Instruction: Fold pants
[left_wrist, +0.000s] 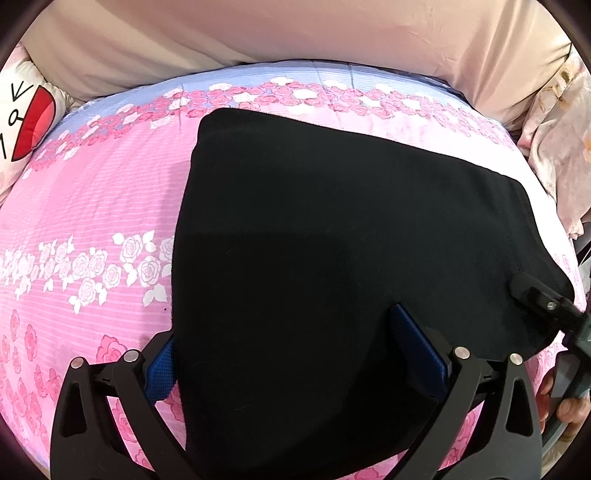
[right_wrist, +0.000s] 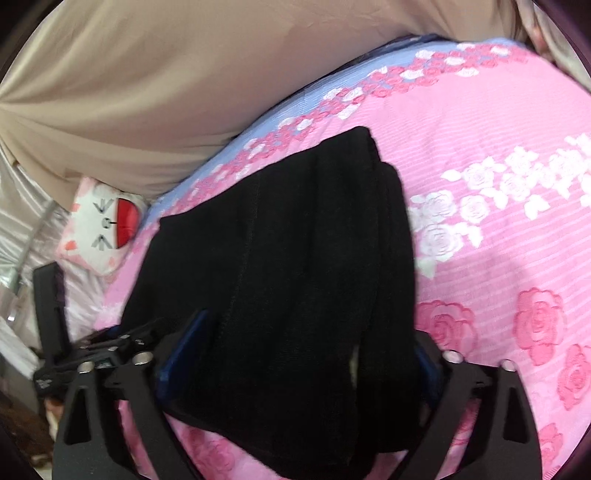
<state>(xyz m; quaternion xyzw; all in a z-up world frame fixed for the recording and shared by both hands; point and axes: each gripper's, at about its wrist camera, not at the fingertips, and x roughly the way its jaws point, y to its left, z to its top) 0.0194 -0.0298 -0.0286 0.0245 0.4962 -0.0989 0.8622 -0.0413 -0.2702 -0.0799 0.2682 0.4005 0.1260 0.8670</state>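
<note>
Black pants (left_wrist: 332, 240) lie folded into a thick pad on the pink rose-print bedspread (left_wrist: 92, 206). My left gripper (left_wrist: 284, 328) is open wide over the pad's near left corner. Its left pad sits beside the fabric edge and is partly hidden by it. Its right pad rests on top of the cloth. In the right wrist view the pants (right_wrist: 288, 240) show stacked layers, and my right gripper (right_wrist: 310, 332) is open wide astride their near end, with cloth between the fingers. One of the right gripper's fingers (left_wrist: 532, 293) rests on the pants' right corner.
A white cat-face pillow (left_wrist: 29, 118) (right_wrist: 107, 221) lies at the bed's far corner. A beige padded headboard (left_wrist: 295, 33) runs along the back. Pale floral bedding (left_wrist: 557, 155) is bunched at the right. A person's hand (left_wrist: 565, 410) holds the right tool. Parts of the left tool (right_wrist: 51, 306) show at the bed's edge.
</note>
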